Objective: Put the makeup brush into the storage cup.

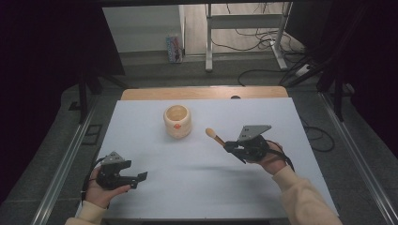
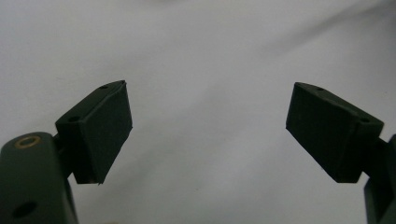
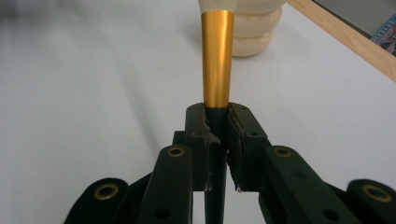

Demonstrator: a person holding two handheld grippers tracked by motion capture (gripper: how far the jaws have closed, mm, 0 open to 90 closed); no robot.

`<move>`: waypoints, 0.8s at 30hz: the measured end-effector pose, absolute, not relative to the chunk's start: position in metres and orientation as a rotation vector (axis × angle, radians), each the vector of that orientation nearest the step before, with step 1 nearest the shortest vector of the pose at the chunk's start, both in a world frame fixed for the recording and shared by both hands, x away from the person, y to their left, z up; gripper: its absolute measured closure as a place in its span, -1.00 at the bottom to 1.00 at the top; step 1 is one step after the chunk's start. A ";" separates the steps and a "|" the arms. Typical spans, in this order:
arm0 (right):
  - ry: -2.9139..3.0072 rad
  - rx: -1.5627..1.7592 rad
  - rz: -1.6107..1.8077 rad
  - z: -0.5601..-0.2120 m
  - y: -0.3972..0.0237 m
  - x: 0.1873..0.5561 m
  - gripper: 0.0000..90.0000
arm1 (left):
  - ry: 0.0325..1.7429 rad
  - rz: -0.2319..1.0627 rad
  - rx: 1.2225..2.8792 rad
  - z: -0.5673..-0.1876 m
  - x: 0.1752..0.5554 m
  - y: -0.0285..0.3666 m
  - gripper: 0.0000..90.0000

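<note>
A brush with a gold ferrule (image 3: pixel 217 56), a dark handle and a pale head (image 1: pixel 211 133) is clamped in my right gripper (image 1: pixel 228 146), which is shut on the handle just below the ferrule (image 3: pixel 217 116). The brush points toward a cream, ridged cup (image 1: pixel 177 121) that stands upright at the middle back of the white table (image 1: pixel 197 187); in the right gripper view the cup (image 3: pixel 256 32) sits just beyond the brush head. My left gripper (image 1: pixel 140 178) rests near the front left of the table, jaws wide apart (image 2: pixel 208 126) with nothing but bare tabletop between them.
A wooden strip (image 1: pixel 202 93) runs along the table's far edge. Beyond it are a grey floor with cables (image 1: pixel 263 37), a metal frame's legs (image 1: pixel 209 42) and a small printed box (image 1: pixel 173 48). Dark curtains stand at both sides.
</note>
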State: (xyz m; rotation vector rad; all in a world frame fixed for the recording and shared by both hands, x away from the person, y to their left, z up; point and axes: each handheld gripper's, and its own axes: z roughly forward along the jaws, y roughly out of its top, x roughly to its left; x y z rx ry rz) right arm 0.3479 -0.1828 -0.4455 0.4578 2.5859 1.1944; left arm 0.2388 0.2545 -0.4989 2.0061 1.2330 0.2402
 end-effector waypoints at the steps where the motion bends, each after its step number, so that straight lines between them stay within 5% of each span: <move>1: 2.585 0.458 1.194 -0.445 -0.183 0.348 0.75 | 1.235 0.238 2.001 -0.499 0.239 0.254 -0.66; 24: 2.556 0.488 1.218 -0.445 -0.181 0.346 0.75 | 1.240 0.235 1.940 -0.493 0.242 0.246 -0.63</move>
